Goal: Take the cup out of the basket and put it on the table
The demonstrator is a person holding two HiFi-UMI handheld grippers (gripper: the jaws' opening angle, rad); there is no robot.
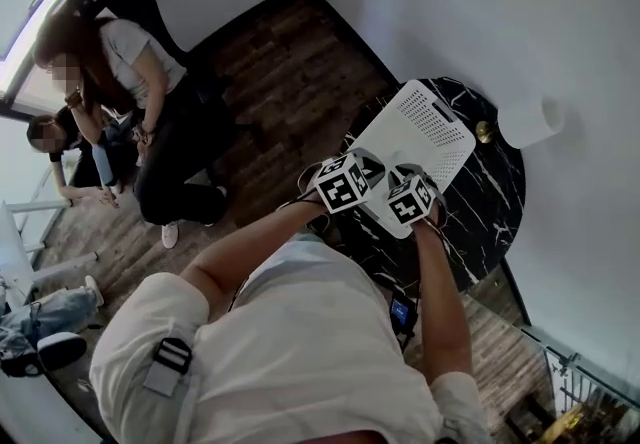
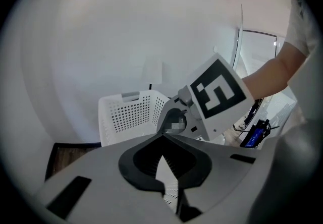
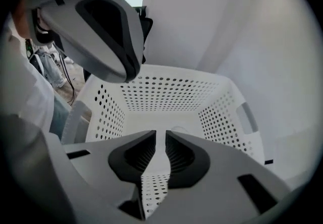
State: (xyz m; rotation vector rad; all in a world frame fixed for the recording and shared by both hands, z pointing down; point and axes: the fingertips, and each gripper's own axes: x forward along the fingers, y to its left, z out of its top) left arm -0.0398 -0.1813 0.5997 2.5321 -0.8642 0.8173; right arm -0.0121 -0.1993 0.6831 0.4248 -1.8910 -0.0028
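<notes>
A white perforated basket (image 1: 428, 132) stands on a round black marble table (image 1: 498, 200). Both grippers hover side by side over its near rim. My left gripper (image 1: 350, 182) is shut, its tips touching with nothing between them (image 2: 162, 138). My right gripper (image 1: 410, 200) points down into the basket (image 3: 166, 92), its jaws parted by a narrow empty gap (image 3: 165, 137). On the basket floor just past those tips is a faint rounded outline (image 3: 177, 129); I cannot tell if it is the cup. The left gripper (image 3: 108, 36) shows at the upper left of the right gripper view.
A white cylinder (image 1: 530, 120) and a small gold knob (image 1: 484, 131) sit at the table's far side by the white wall. Two people (image 1: 150, 122) sit on the dark wood floor to the left. A small device with a blue screen (image 1: 402, 312) hangs at my waist.
</notes>
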